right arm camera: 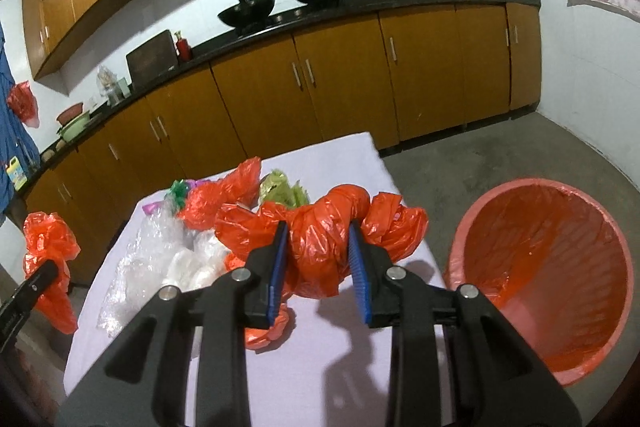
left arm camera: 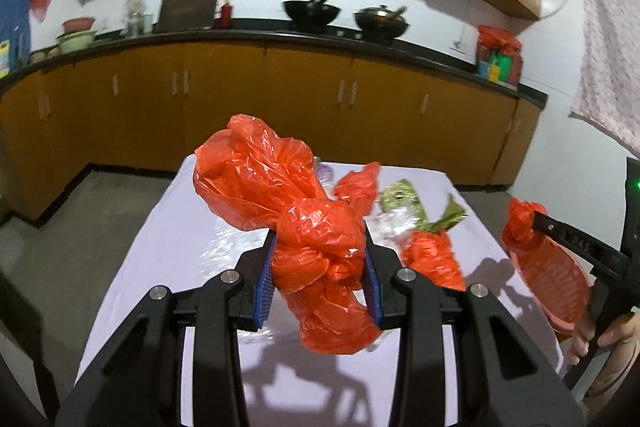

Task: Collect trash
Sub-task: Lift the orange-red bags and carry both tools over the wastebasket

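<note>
**Two bags lifted, bin not yet reached**

The left gripper (left arm camera: 320, 279) is clenched on a crumpled red plastic bag (left arm camera: 296, 203), held above the table (left arm camera: 176, 239). The right gripper (right arm camera: 318, 271) grasps a second knotted red bag (right arm camera: 320, 227) near the table's right edge, beside the red-lined trash bin (right arm camera: 548, 279) on the floor. Clear plastic wrap (right arm camera: 160, 255) and green packaging (right arm camera: 280, 189) remain on the table. The thin film could slip from the pads, or a hanging tail could miss the bin's rim.

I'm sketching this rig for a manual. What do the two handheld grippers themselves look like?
Both match: the left gripper and right gripper have matte black angular plastic linkages with round silver pivot bolts and blue ribbed finger pads. From the left view, the right gripper's black finger carries small embossed lettering, and a green indicator light glows on its body.
</note>
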`<state>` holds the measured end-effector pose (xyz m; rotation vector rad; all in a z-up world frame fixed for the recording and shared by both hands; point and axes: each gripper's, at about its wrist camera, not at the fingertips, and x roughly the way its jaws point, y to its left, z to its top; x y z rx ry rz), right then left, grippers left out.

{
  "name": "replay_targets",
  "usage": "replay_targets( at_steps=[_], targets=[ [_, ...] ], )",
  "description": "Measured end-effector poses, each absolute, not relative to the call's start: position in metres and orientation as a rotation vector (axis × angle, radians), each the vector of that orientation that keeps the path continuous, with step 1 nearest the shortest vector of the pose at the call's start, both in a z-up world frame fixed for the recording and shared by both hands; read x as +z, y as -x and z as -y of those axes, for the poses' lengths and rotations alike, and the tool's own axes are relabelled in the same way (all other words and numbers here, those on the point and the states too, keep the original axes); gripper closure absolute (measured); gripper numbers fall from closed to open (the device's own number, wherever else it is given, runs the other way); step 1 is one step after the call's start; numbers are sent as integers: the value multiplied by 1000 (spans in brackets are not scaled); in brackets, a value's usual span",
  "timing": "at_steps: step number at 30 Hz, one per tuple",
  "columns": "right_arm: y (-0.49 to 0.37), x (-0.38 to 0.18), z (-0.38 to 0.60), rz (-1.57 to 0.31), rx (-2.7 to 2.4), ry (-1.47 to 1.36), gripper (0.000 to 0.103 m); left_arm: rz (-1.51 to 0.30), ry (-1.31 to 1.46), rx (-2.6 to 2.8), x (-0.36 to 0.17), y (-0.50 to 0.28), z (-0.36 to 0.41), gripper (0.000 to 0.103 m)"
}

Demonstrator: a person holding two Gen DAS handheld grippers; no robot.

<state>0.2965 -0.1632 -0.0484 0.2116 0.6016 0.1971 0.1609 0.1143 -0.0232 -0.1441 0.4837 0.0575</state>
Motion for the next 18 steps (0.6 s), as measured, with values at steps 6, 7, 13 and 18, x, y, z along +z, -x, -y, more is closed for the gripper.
replay_targets(
  at_steps=[6,7,13,18],
  targets=[
    [-289,-37,202,-564,119,-216,74,-482,118,-73,-16,-187,-60,66],
    [-287,-35,212,-559,97,-216,74,-481,111,-97,-15,-191,-50,66],
    [-274,-32,282,-549,-61,-219,74,-502,44,-290,-18,-226,38,66],
    [-267,-47,340,-573,-185,-258,74,-542,-16,-433,-34,-246,107,66]
  ],
)
